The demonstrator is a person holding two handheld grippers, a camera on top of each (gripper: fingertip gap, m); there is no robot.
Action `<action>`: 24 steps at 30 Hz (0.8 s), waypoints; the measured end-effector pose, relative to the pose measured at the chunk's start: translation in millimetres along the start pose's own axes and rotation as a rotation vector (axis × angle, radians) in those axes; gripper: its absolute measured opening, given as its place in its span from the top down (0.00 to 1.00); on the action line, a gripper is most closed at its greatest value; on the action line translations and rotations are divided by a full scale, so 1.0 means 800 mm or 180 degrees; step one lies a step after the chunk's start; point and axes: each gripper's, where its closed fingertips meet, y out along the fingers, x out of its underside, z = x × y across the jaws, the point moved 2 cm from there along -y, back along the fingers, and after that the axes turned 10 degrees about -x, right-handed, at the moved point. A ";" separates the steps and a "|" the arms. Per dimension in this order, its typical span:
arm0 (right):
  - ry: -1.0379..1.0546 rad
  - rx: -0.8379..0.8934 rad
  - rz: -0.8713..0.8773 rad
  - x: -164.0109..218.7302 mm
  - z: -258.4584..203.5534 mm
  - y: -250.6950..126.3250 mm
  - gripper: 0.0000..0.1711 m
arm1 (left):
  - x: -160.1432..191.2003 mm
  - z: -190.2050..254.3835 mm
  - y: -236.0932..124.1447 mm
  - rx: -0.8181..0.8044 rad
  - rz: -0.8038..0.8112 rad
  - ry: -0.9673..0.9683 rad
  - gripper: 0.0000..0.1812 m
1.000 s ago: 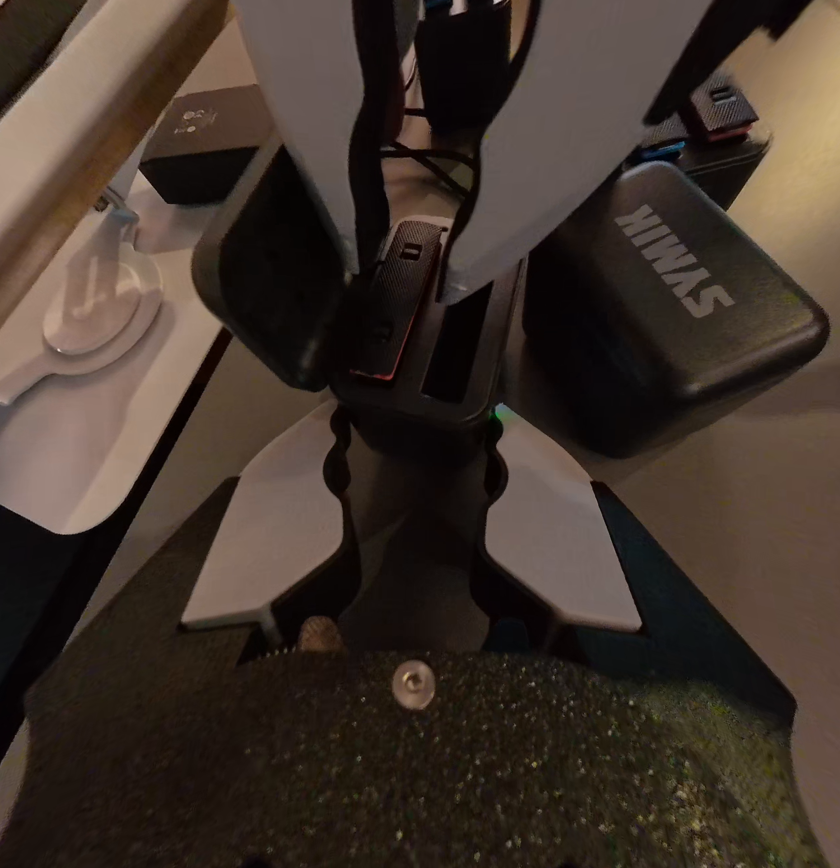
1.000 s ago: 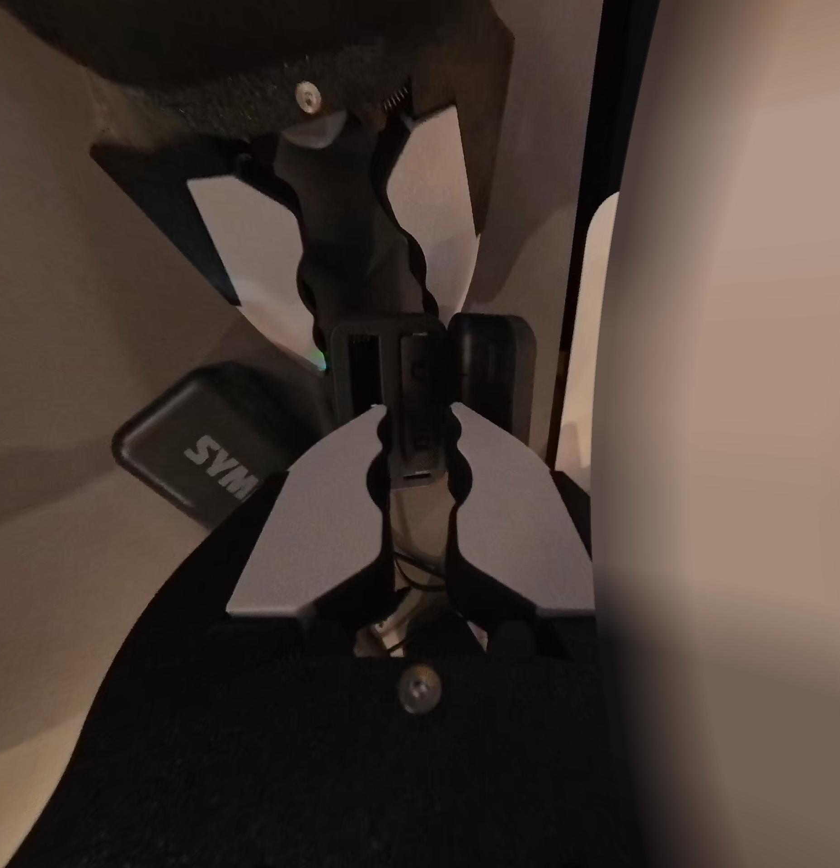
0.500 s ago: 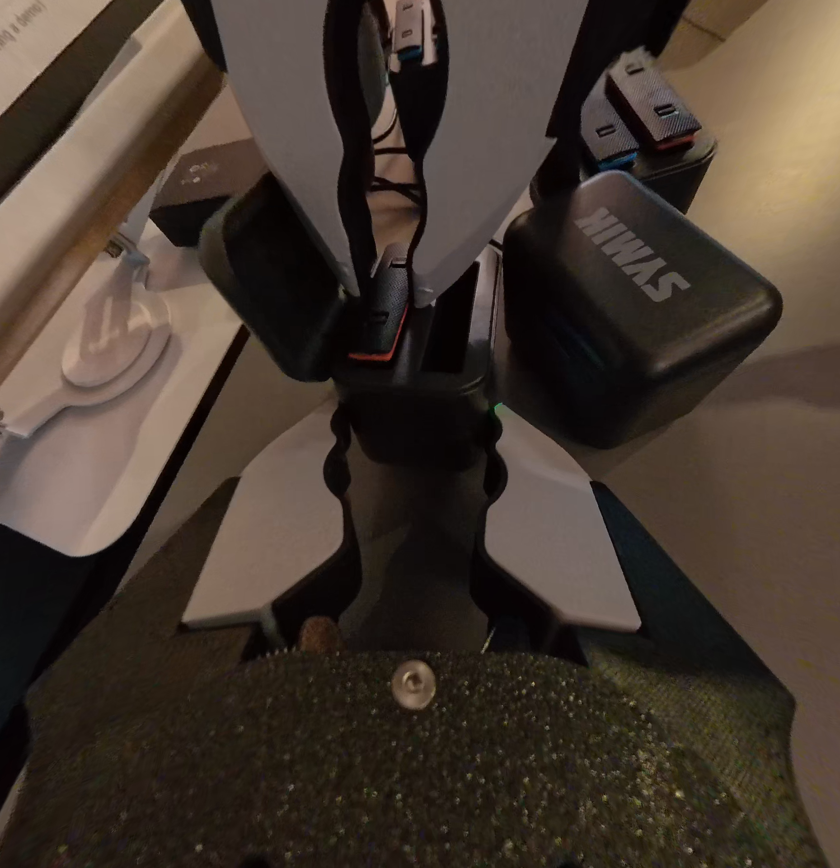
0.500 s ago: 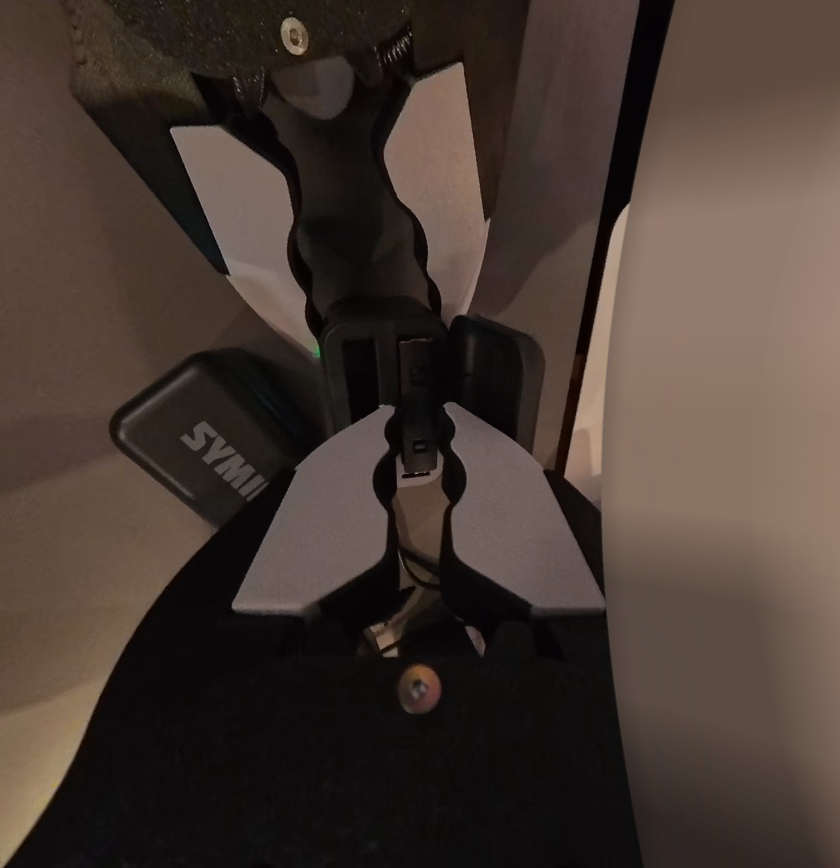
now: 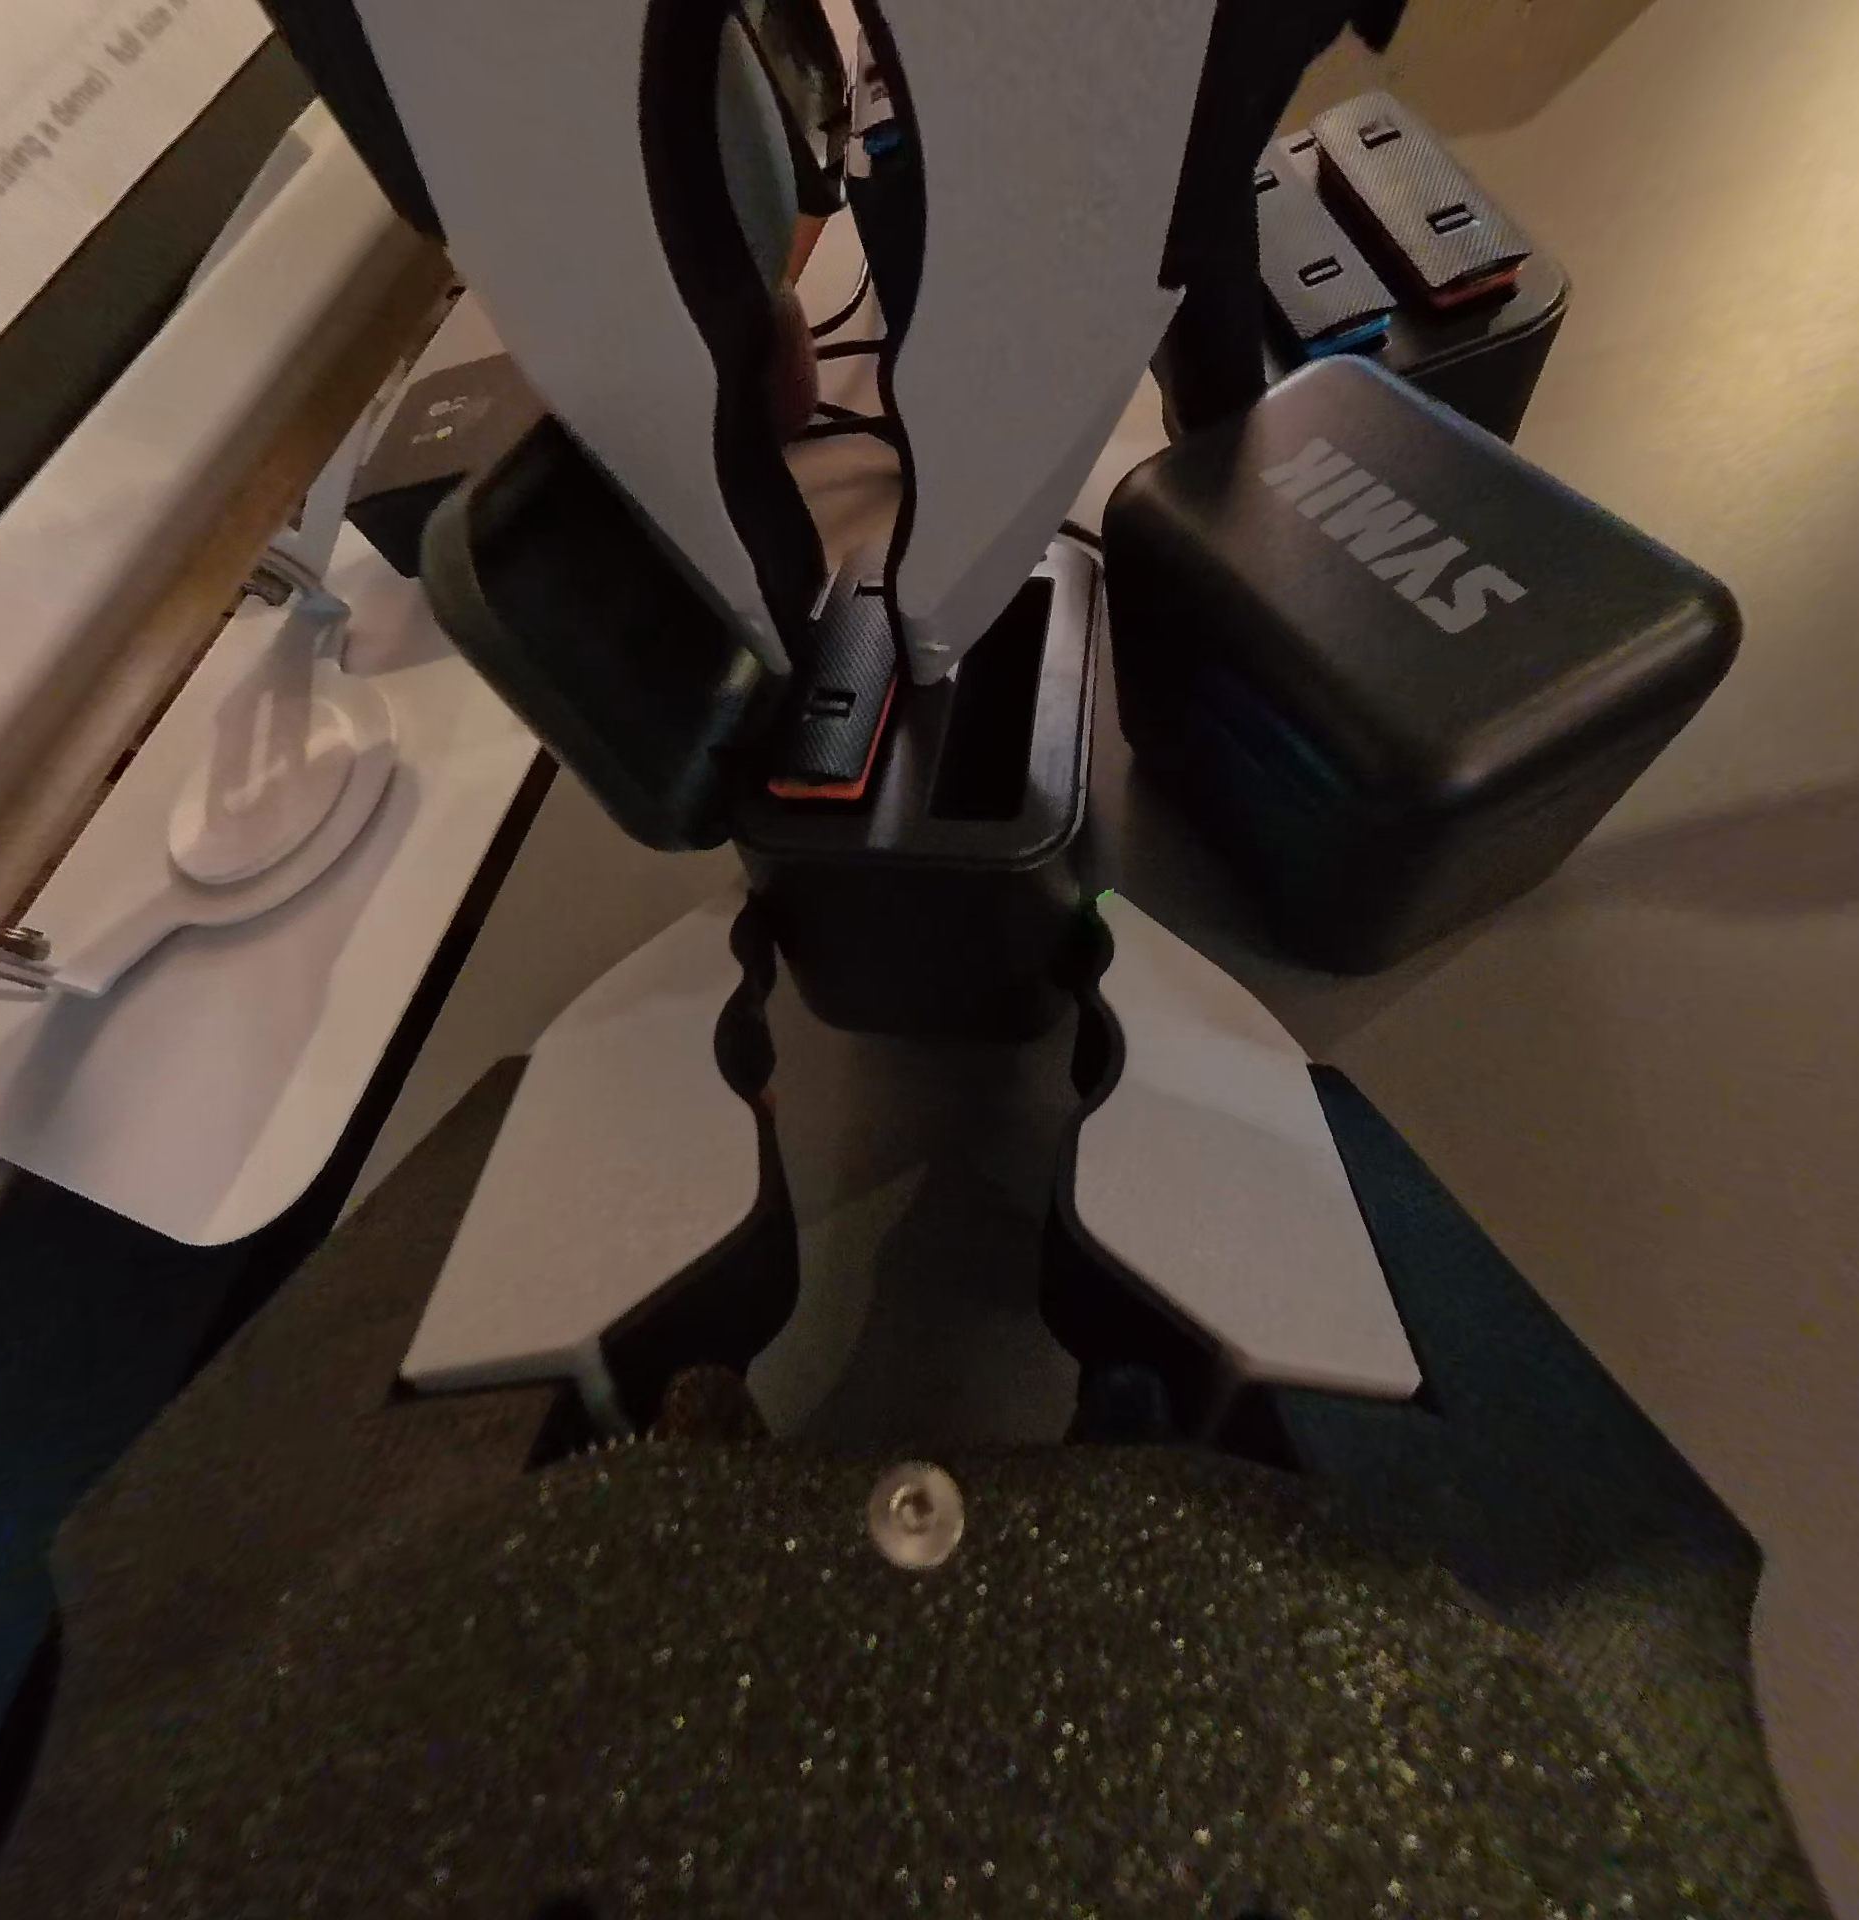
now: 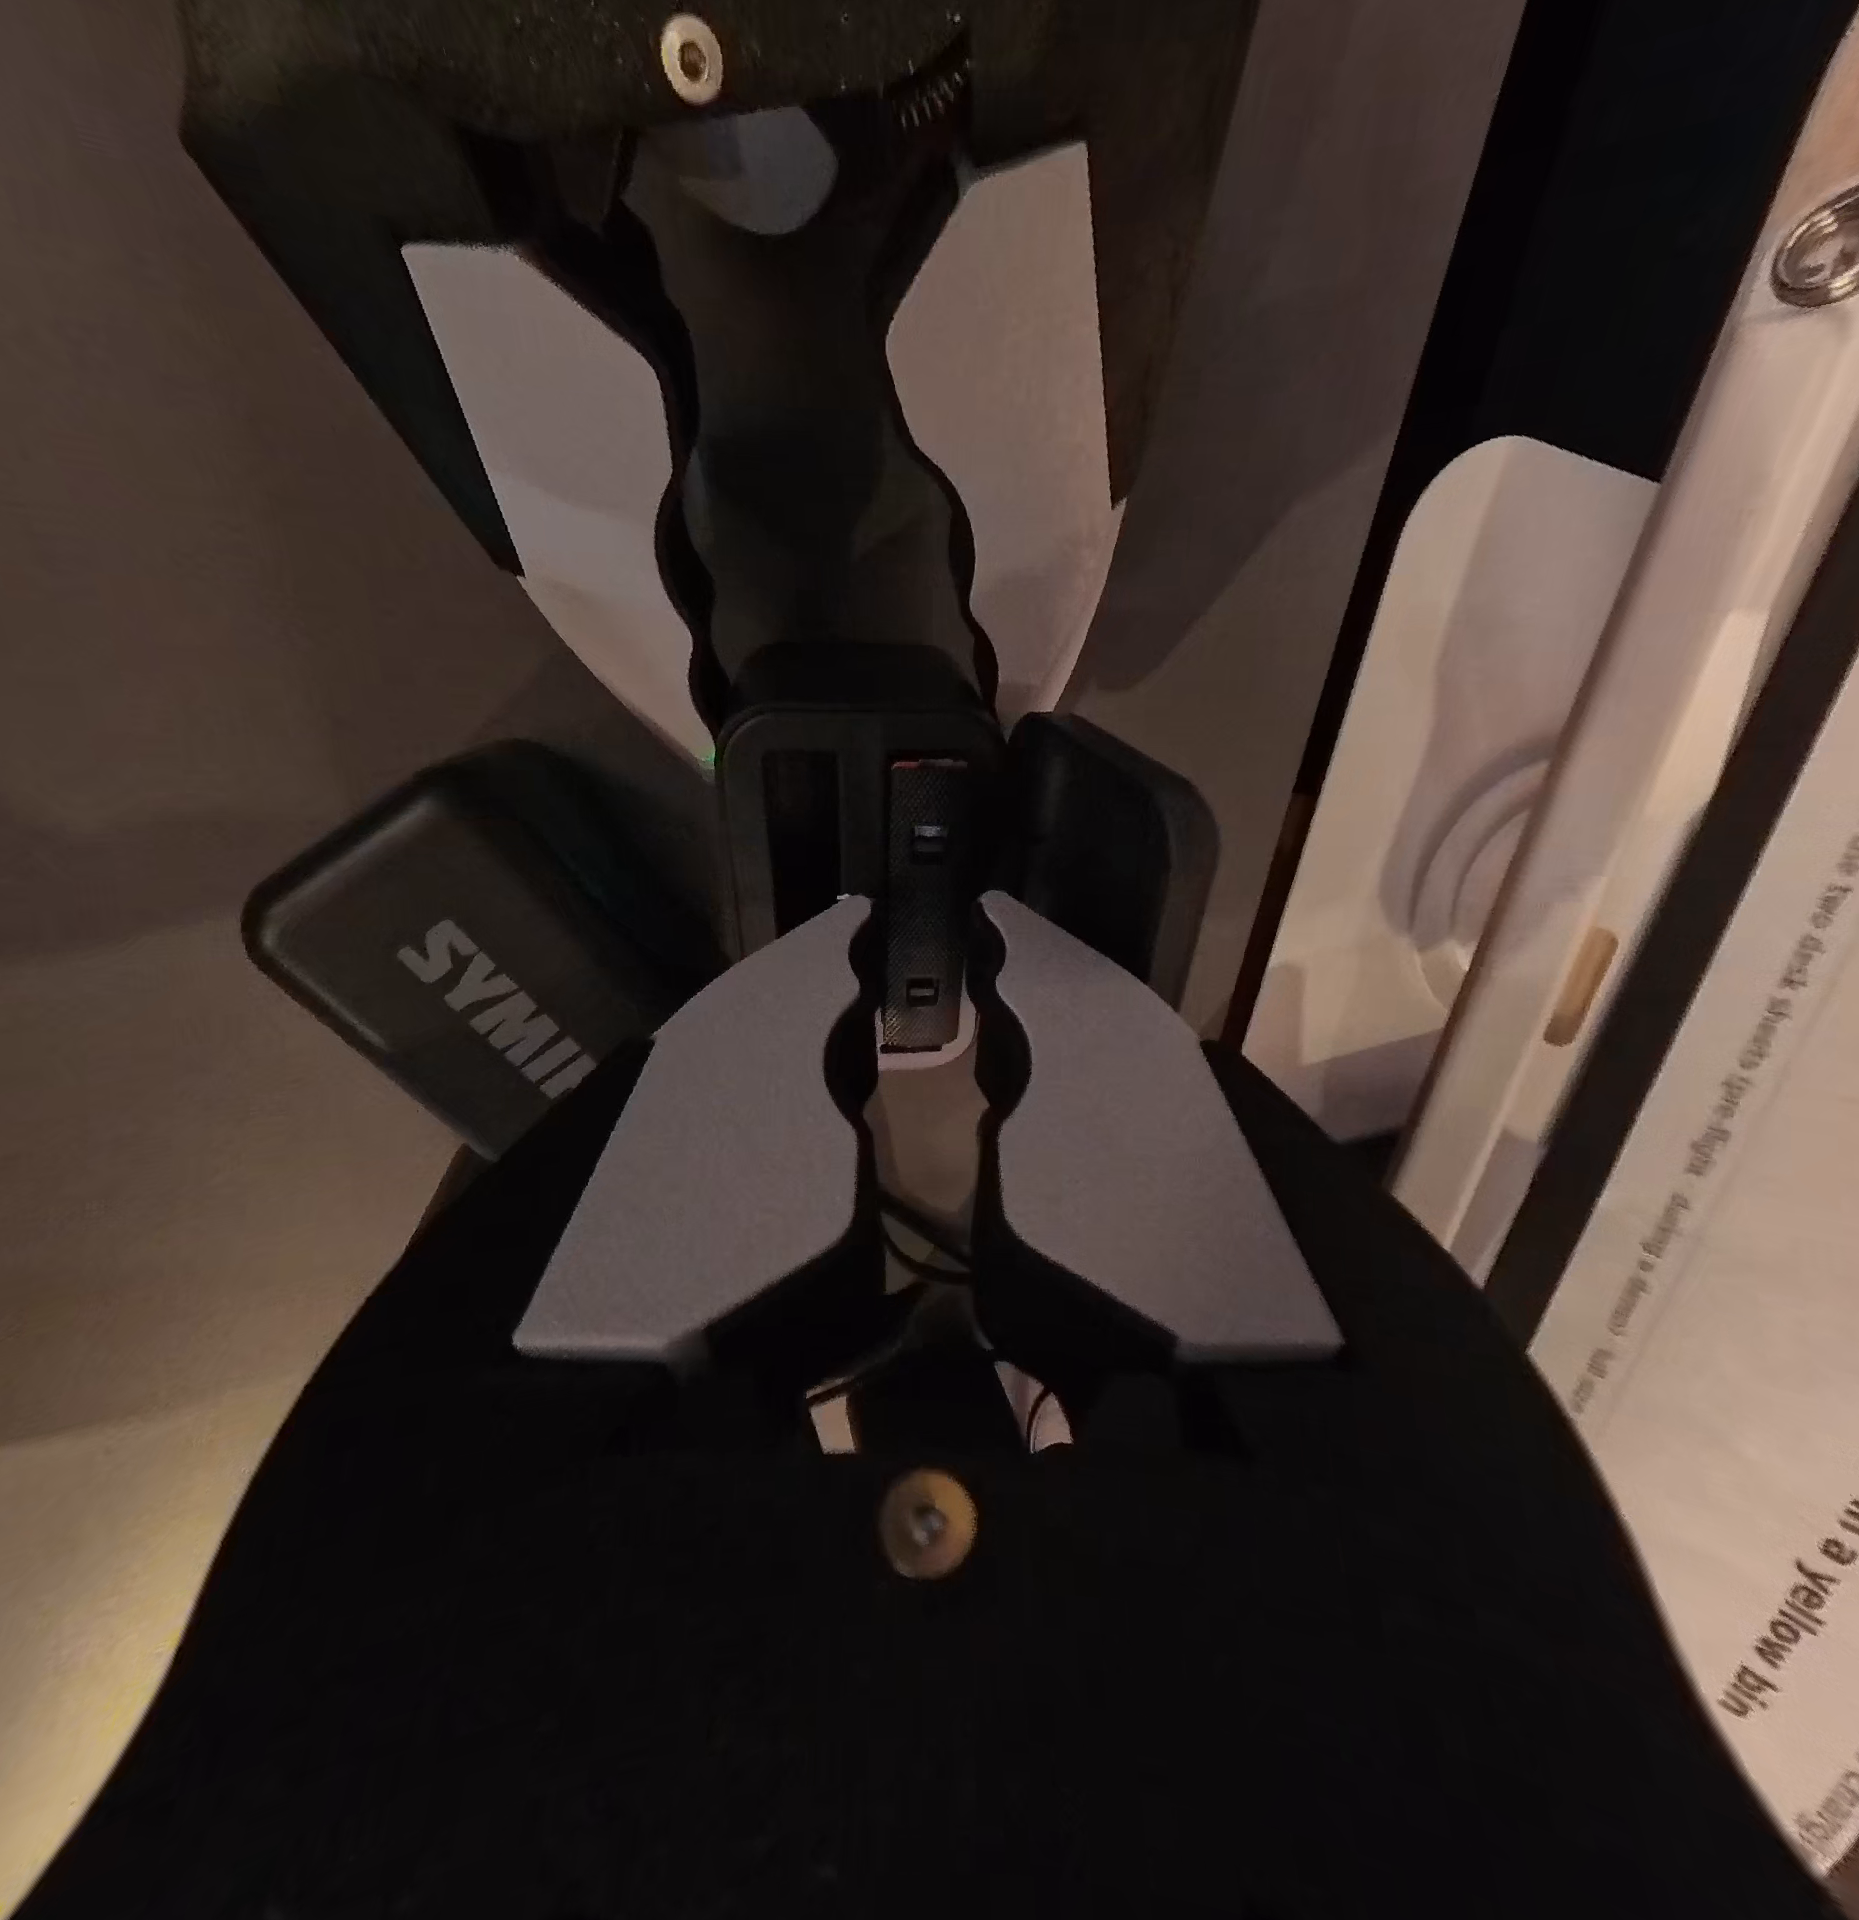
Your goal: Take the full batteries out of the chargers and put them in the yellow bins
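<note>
A black charger (image 5: 914, 862) stands on the tan table with its lid (image 5: 592, 644) hinged open to the left. My left gripper (image 5: 920, 935) is shut on the charger's body. A black battery with a red edge (image 5: 837, 707) stands in the left slot, and the slot beside it (image 5: 992, 707) is empty. My right gripper (image 6: 920, 914) comes down from above and is shut on the battery (image 6: 920, 894). It also shows in the left wrist view (image 5: 842, 634). No yellow bin is in view.
A closed black charger (image 5: 1403, 665) sits just right of the held one, also seen in the right wrist view (image 6: 437, 935). A further charger (image 5: 1392, 208) holds a blue-edged and a red-edged battery. Cables (image 5: 852, 301) lie behind. A white stand (image 5: 260, 769) and a printed sheet (image 6: 1735, 1143) lie to the side. One gripper's finger ends stand about 4 cm off the other's.
My right gripper's fingers have drawn in on the battery, which went from tilted to more upright in its slot. My left gripper has stayed on the charger.
</note>
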 end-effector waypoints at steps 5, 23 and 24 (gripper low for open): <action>0.0019 -0.0075 0.0012 -0.001 0.003 -0.003 0.92 | 0.002 -0.001 0.001 0.0048 -0.0049 -0.0099 0.69; 0.0358 0.0331 0.0516 0.055 -0.016 -0.146 0.92 | 0.022 -0.014 -0.002 -0.0091 -0.0360 -0.0299 0.67; 0.0416 0.0373 0.0493 0.071 -0.022 -0.158 0.92 | 0.023 -0.015 -0.002 -0.0098 -0.0366 -0.0307 0.68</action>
